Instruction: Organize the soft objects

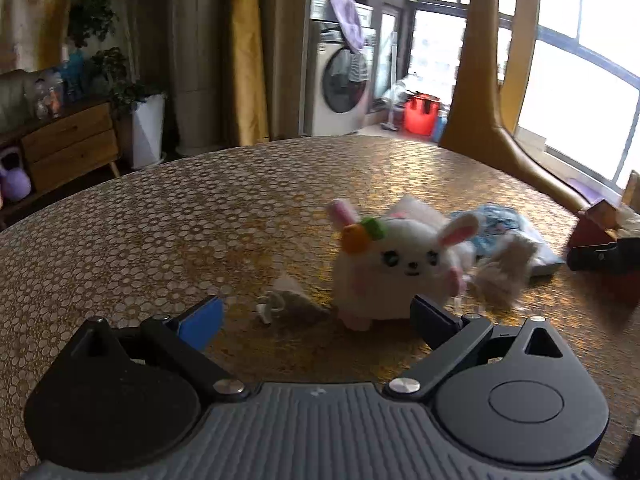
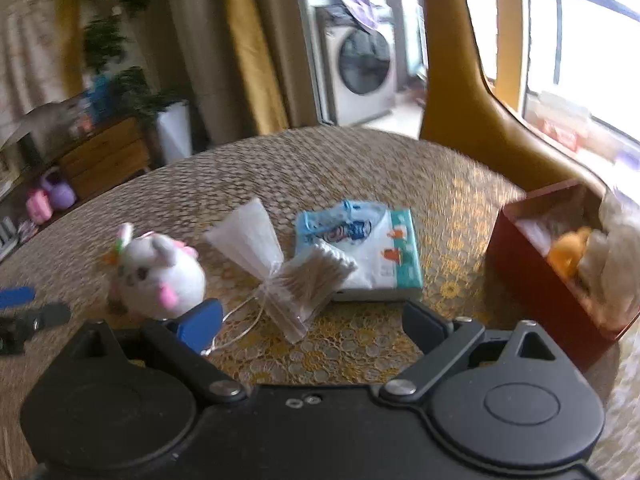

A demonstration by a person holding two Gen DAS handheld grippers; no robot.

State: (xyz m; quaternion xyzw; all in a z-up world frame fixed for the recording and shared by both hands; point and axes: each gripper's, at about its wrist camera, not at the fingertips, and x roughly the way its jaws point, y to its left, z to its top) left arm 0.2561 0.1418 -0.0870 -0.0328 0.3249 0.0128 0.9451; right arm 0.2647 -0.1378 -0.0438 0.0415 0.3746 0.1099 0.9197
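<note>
Left gripper [image 1: 316, 320]: jaws spread, empty, facing plush bunny [image 1: 396, 268].
Right gripper [image 2: 312, 326]: jaws wide, empty.
Done: some soft items in red box [image 2: 532, 248].
Left: bunny, swab bag [image 2: 304, 276], tissue pack [image 2: 384, 256] on table [image 1: 160, 220].

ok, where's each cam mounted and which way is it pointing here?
Left wrist: on the left gripper, low over the table, facing the plush bunny; its two open fingers show.
Right wrist: on the right gripper, facing the cotton swab bag and tissue pack, red box to the right; its open fingers show.
Shared: bunny, tissue pack, table, washing machine.
</note>
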